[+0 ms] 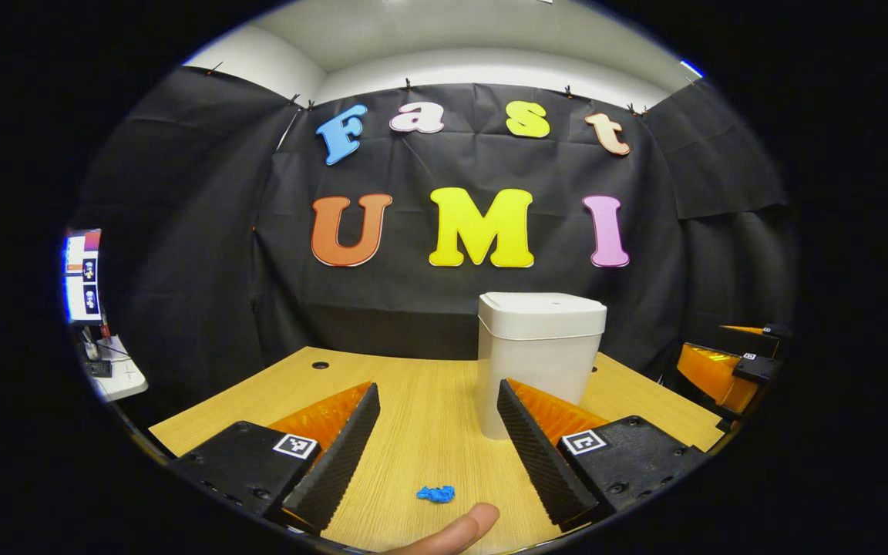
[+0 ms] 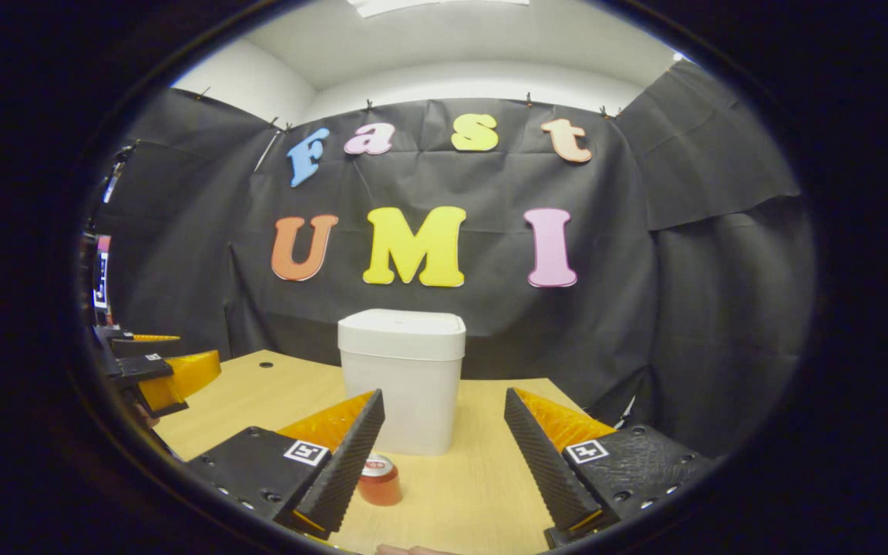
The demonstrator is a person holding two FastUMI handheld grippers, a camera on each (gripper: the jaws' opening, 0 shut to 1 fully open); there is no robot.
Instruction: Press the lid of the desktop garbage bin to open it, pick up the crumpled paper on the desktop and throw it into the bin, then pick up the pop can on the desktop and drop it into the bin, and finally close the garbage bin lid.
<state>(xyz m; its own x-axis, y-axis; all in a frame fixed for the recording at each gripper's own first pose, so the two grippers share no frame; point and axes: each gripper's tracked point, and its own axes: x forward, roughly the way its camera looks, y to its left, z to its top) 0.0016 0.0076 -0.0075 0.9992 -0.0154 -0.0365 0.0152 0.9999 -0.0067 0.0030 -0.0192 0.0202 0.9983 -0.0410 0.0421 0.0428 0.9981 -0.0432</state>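
Evidently the task stands at its very start, with none of its four steps carried out as far as the pictures show. The bin (image 1: 540, 362) stands upright on the table (image 1: 421, 432) toward its far edge, and its lid (image 1: 543, 312) lies flat and closed; the right gripper view gives the same finding for the bin (image 2: 405, 385) and its lid (image 2: 402, 330). The crumpled paper (image 1: 435, 494), a small blue wad, lies on the table in front of the left hand-held gripper (image 1: 438, 447), between the lines of its two fingers and well short of the bin. A fingertip (image 1: 455, 532) of the person shows at the bottom edge just beside the paper. The pop can (image 2: 379, 478) stands upright on the table near the bin's front, just beside the left finger of the right hand-held gripper (image 2: 444, 455). Both hand-held grippers have their fingers spread wide and hold nothing; neither touches the bin, the paper or the can. Each gripper can also be seen from the other's camera, off to the side at the table's edge: the right one (image 1: 729, 366) and the left one (image 2: 155, 370). Remaining, in my judgement: pressing the lid open, dropping in the paper, dropping in the can, and closing the lid. The lid press comes first, since nothing can go in while it is shut.
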